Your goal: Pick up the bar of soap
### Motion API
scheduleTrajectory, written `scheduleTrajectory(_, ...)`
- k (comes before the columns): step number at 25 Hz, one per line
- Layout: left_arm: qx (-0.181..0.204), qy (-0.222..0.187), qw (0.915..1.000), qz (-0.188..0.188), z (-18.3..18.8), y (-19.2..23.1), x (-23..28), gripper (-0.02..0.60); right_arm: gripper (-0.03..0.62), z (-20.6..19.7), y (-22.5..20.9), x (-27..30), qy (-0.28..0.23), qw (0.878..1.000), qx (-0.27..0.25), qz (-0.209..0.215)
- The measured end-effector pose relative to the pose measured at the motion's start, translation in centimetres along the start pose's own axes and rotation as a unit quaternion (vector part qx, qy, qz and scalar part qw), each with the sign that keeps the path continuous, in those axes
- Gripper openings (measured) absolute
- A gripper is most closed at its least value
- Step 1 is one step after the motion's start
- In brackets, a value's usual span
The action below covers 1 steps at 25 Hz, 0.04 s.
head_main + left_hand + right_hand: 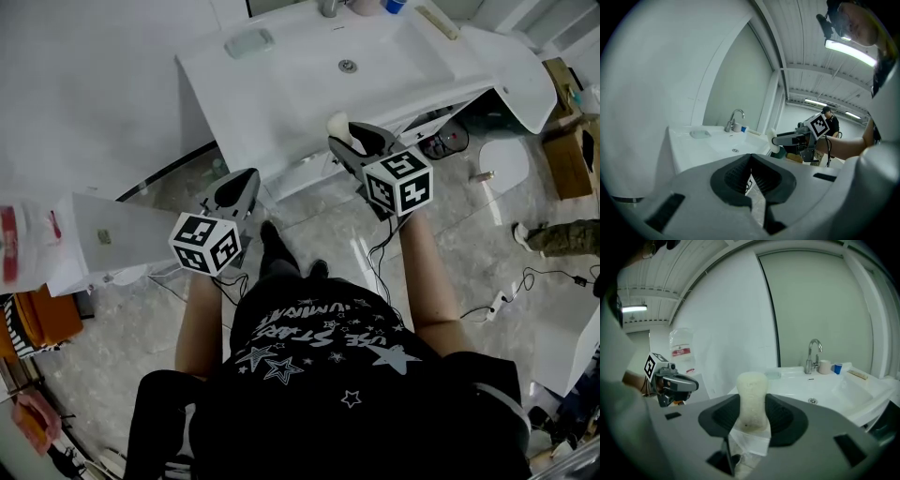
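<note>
The bar of soap [751, 397], a pale cream block with a rounded top and a grainy surface, stands upright between the ribbed dark pads of the right hand-held gripper [347, 134]. The gripper clamps it in the air by the front edge of the counter [281, 94]. The counter is smooth and white, with a sunken basin and a chrome faucet [813, 355]. The left hand-held gripper [751, 161] hangs clenched and empty over the marbled floor [323, 230], with open space around it.

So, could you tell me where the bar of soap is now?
In the head view, the bar of soap sits clamped in the right gripper, right of centre, near the front of the sink.
</note>
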<state>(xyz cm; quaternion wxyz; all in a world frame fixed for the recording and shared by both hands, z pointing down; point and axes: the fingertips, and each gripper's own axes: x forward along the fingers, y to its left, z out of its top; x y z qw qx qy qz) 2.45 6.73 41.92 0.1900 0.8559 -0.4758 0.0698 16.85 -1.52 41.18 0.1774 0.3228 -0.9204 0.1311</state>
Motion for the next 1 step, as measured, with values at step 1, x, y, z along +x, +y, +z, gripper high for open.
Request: scheduleTrajectory(1, 0.000, 0.000, 1.0000, 0.000, -0.31, -0.59, -0.32, 0.009, 0.178, -0.27, 0.35, -0.61, 0.000, 1.000, -0.002, 0.001)
